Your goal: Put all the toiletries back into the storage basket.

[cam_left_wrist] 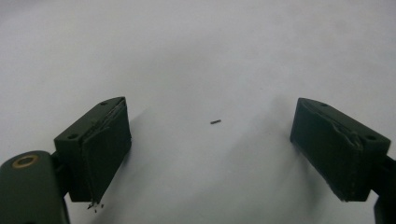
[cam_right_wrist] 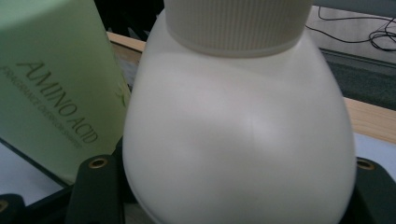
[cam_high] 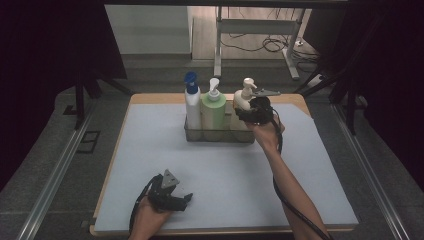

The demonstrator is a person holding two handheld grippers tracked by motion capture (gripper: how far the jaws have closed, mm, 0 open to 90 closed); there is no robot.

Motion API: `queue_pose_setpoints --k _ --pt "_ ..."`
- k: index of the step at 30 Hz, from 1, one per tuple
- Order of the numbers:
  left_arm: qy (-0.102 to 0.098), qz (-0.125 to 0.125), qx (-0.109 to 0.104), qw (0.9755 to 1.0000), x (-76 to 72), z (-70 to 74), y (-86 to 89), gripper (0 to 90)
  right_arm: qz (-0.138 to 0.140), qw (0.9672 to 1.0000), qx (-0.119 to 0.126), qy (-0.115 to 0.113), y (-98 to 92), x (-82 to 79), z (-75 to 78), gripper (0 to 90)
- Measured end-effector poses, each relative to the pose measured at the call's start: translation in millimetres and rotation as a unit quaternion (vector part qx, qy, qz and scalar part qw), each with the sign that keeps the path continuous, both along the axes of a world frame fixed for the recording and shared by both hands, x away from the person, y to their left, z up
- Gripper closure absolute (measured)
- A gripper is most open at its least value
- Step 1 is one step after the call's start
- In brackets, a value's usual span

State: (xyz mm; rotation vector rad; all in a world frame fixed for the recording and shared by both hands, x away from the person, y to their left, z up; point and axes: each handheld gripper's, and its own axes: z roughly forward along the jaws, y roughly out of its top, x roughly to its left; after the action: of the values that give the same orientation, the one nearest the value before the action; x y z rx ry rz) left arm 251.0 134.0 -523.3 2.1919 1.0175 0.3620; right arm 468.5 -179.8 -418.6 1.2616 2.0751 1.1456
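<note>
A pale blue mat (cam_high: 150, 165) covers the wooden table; at its far side a clear tray (cam_high: 195, 134) holds three pump bottles in a row. The right gripper (cam_high: 248, 114) clasps the cream bottle (cam_right_wrist: 238, 130) at the tray's right end, just beside the green bottle (cam_right_wrist: 51, 88); the left gripper (cam_left_wrist: 210, 154) rests near the mat's front edge, jaws wide apart with nothing between them.

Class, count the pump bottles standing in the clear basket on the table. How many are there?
3, in a row: the blue-capped white bottle at left, the green bottle in the middle, the cream bottle at right. The basket may hide others.
</note>
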Motion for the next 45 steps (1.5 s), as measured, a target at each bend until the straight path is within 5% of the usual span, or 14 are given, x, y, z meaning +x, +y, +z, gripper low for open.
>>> queue_pose_setpoints --k 13,31,41,45 --pt "0.000 0.000 0.000 1.0000 0.0 0.0 0.0 12.2 0.016 0.9998 0.001 0.015 -4.6 -3.4 -3.5 31.9" --pt "0.000 0.000 -0.001 1.0000 -0.1 0.0 -0.2 12.1 0.036 0.9992 -0.013 0.011 -23.0 -29.4 3.8 36.2" --pt "0.000 0.000 0.000 1.0000 -0.1 0.0 -0.2 12.2 0.050 0.9985 -0.004 0.023 -43.6 -45.0 7.0 55.4" --pt "0.000 0.000 0.000 1.0000 -0.1 0.0 -0.2 12.1 0.045 0.9985 -0.019 0.024 -51.7 -47.7 7.9 65.6"
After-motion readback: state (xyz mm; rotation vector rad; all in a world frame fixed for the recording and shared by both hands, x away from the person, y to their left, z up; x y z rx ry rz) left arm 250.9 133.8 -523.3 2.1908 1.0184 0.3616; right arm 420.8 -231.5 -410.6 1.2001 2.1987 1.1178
